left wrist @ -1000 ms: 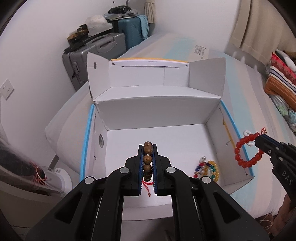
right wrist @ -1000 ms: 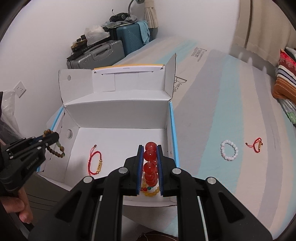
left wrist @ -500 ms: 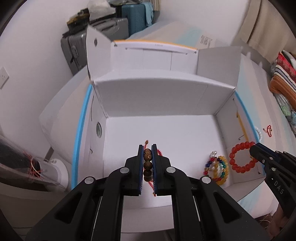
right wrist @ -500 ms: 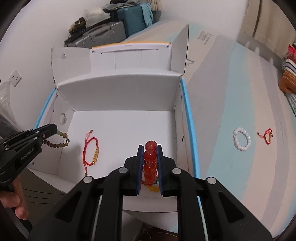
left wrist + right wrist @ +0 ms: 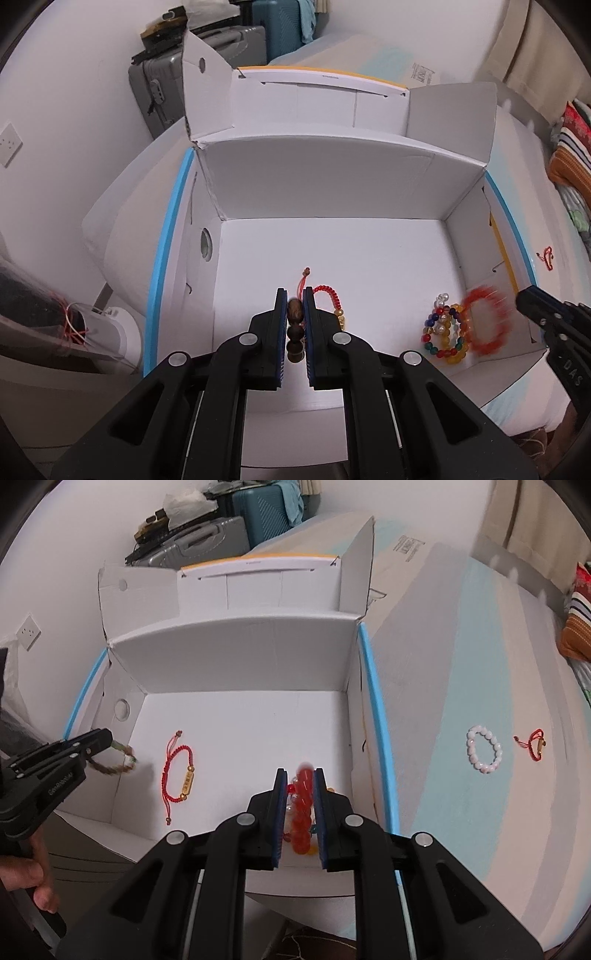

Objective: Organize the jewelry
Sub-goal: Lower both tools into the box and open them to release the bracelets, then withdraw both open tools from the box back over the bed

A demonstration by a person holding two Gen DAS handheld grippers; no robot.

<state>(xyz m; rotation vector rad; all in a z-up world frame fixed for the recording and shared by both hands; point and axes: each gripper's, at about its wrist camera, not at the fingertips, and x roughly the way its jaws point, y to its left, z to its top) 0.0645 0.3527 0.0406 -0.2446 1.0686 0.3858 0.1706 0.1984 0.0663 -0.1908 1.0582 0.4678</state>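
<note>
An open white cardboard box (image 5: 332,184) (image 5: 240,650) lies on the bed. My left gripper (image 5: 294,306) holds a brown wooden bead bracelet (image 5: 294,325) inside the box at its left side; in the right wrist view the bracelet (image 5: 110,766) is blurred and the jaws look slightly parted. My right gripper (image 5: 300,786) has parted jaws, and the red bead bracelet (image 5: 301,812) (image 5: 484,325) is blurred between them above a multicoloured bead bracelet (image 5: 445,334). A red cord bracelet with a gold charm (image 5: 181,775) (image 5: 328,299) lies on the box floor.
A white bead bracelet (image 5: 484,751) and a small red cord bracelet (image 5: 535,744) lie on the striped bedsheet right of the box. Suitcases (image 5: 207,85) stand against the wall behind. A striped pillow (image 5: 576,627) is at far right.
Both grippers have moved down into the box. The right jaws have widened and the red bead bracelet now blurs as it drops. The wooden bracelet has slipped lower between the left jaws.
</note>
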